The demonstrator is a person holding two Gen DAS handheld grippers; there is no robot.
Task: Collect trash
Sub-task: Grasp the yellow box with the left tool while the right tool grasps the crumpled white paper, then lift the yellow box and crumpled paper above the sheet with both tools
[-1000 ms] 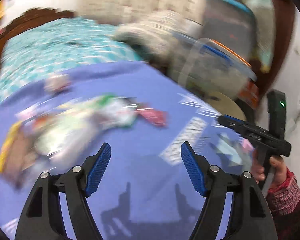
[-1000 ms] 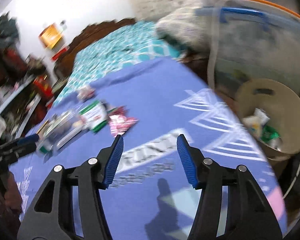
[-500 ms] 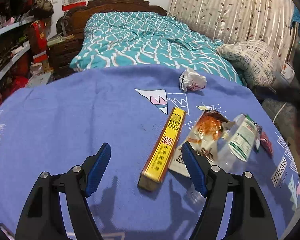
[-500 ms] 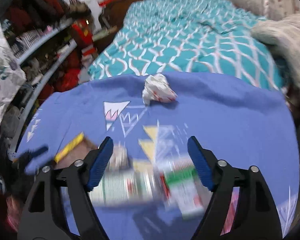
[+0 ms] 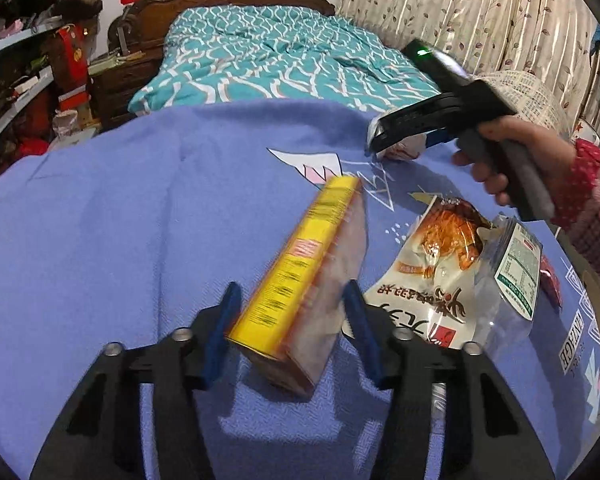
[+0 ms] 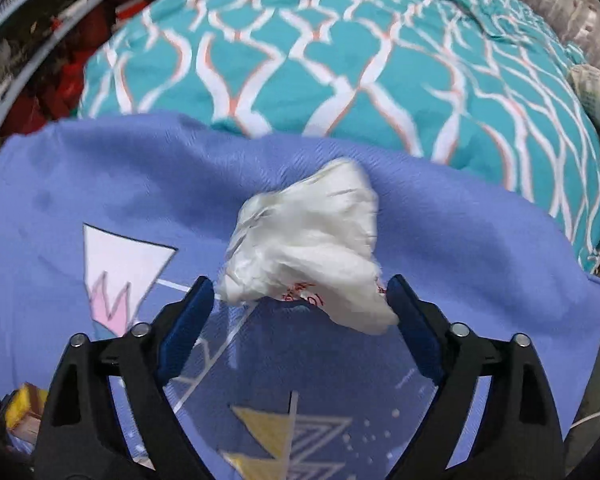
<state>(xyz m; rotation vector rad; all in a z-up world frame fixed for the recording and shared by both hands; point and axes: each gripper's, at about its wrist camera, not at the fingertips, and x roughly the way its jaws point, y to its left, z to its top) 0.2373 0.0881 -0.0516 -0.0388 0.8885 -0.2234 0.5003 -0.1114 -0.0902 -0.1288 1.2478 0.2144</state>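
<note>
Both tools have swung onto their targets and been closing: your left tool [image 5: 290, 316] now pinches the yellow box [image 5: 300, 276], lifted askew. Your right tool [image 6: 300, 314] brackets the crumpled white wrapper [image 6: 306, 248], pads not yet pressing; squeeze squarely before lifting.

Both grippers angled downward — jaws just closing.
Left gripper [image 5: 292, 320] part-open; right gripper [image 6: 300, 308], at its two o'clock, wider.

the blue cloth [image 5: 148, 240] bears a printed word near its right edge that looks like "vintage", turned sideways. the snack bag [image 5: 432, 280] carries large chinese characters, too distorted to read. the clear packet [image 5: 518, 264] has a nutrition label, too small. red print on the crumpled wrapper [image 6: 312, 240] is illegible.
</note>
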